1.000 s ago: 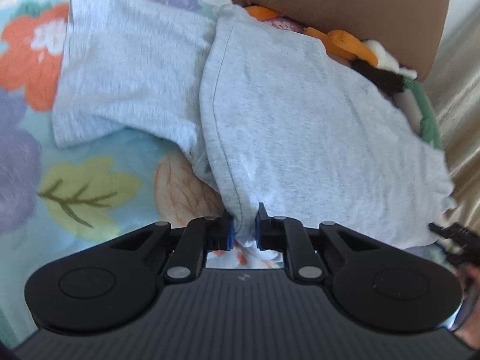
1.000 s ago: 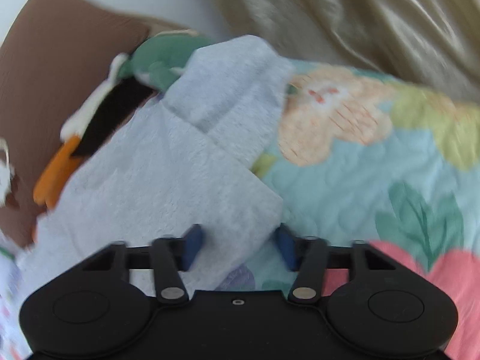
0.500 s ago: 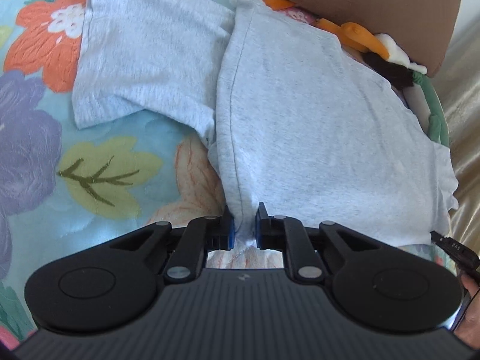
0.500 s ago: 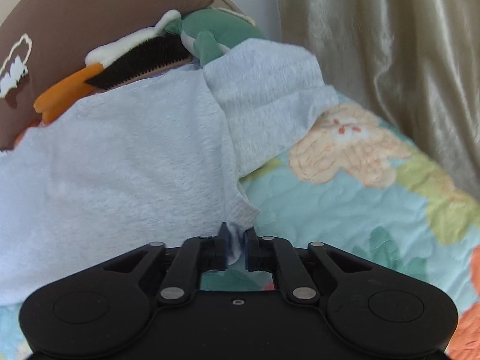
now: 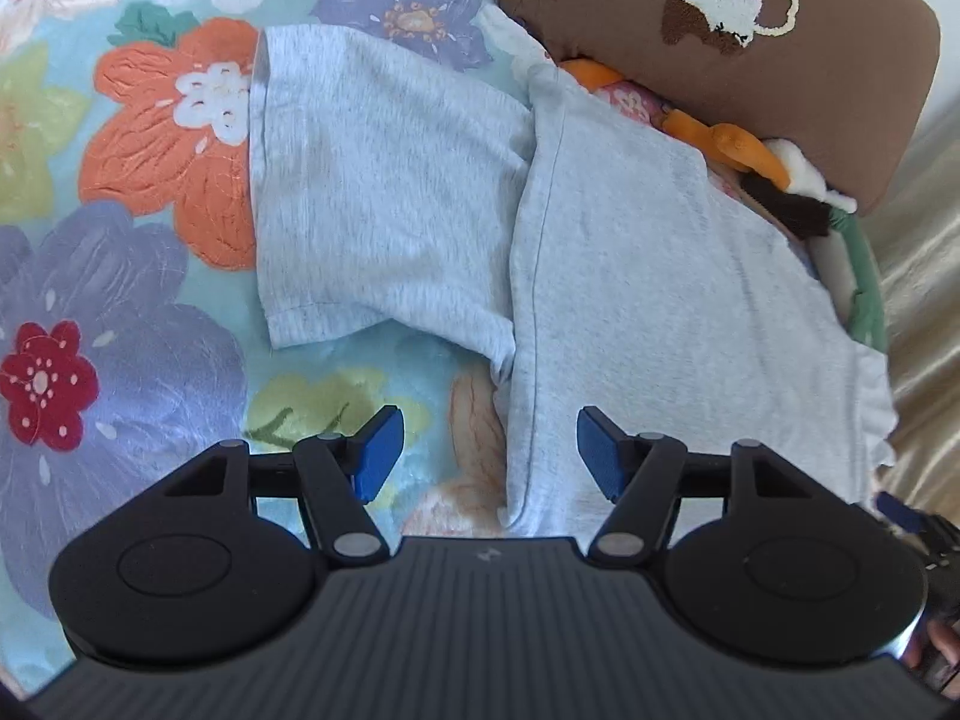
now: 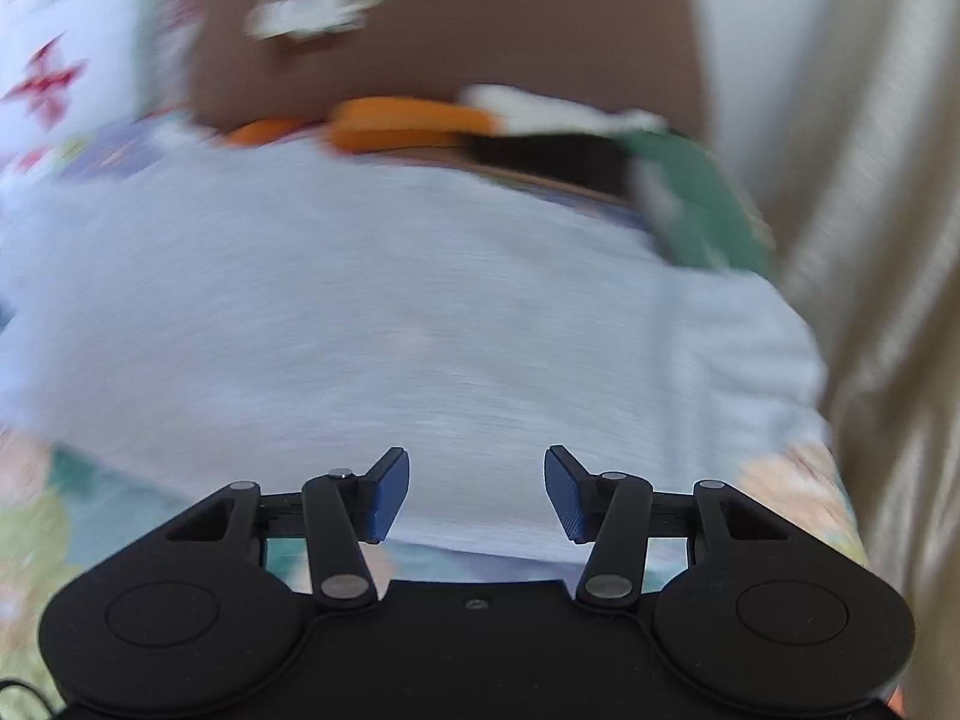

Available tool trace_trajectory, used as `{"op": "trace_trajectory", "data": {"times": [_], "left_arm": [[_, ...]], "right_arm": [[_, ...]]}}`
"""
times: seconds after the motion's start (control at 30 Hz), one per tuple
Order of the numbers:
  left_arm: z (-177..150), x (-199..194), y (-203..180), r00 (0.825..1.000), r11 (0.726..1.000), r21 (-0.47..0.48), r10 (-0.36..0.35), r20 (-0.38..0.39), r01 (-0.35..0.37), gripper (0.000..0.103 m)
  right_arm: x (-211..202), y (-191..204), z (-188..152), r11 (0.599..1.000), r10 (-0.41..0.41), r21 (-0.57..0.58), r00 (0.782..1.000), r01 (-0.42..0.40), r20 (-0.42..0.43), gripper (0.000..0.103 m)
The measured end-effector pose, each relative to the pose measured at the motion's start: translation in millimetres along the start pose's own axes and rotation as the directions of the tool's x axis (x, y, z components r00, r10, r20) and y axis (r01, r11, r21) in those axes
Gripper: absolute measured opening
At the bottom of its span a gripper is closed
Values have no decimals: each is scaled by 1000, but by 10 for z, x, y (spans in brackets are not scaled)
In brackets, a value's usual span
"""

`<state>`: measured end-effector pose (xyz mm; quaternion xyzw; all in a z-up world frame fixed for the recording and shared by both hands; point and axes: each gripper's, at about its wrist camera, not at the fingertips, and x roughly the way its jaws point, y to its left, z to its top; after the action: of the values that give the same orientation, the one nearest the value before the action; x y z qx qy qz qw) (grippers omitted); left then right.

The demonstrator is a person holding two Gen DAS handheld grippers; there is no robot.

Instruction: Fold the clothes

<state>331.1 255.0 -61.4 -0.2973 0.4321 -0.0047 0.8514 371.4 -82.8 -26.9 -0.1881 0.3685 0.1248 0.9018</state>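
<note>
A light grey T-shirt (image 5: 660, 276) lies on a floral quilt (image 5: 120, 276), its body folded over with one sleeve (image 5: 372, 204) spread out to the left. My left gripper (image 5: 489, 456) is open and empty, its blue pads on either side of the shirt's near folded edge. In the blurred right wrist view the same shirt (image 6: 390, 324) lies flat in front of my right gripper (image 6: 477, 495), which is open and empty just above the shirt's near edge.
A brown pillow (image 5: 750, 60) with a cloud patch lies at the far side, with an orange, black and green plush toy (image 5: 774, 180) partly under the shirt. A beige curtain (image 6: 870, 240) hangs at the right. The right gripper shows at the left view's right edge (image 5: 924, 528).
Both grippers were shut on the shirt's near edge half a second ago and have opened, letting the cloth drop flat. The right view has swung left and is blurred.
</note>
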Motion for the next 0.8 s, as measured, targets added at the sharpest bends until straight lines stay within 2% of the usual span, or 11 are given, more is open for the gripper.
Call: {"op": "trace_trajectory", "data": {"times": [0.1,0.23,0.4,0.47,0.57,0.67,0.8], "left_arm": [[36,-13,28,999,999,33,-21,24,20,63],[80,45,119,998,998,17,-57,15,56,63],[139,70,240,996,996,-2,-91,6,91,63],[160,62,305,992,991,-21,-128,18,129,63],[226,132,507,976,966,-138,-216,24,217,63],[289,136,729,965,932,-252,-248,81,260,63],[337,188,860,950,895,-319,-290,112,311,65]], "right_arm": [[41,550,101,984,39,-174,999,-44,-32,55],[-35,1128,239,941,156,-300,988,-154,-18,55],[-97,1566,351,880,347,-348,938,-324,5,58],[-87,1763,383,849,386,-393,922,-354,4,59],[-52,1989,454,807,434,-443,901,-391,-3,59],[-56,2079,546,815,446,-416,895,-404,4,60],[-65,2092,555,820,464,-377,886,-431,-4,65]]}}
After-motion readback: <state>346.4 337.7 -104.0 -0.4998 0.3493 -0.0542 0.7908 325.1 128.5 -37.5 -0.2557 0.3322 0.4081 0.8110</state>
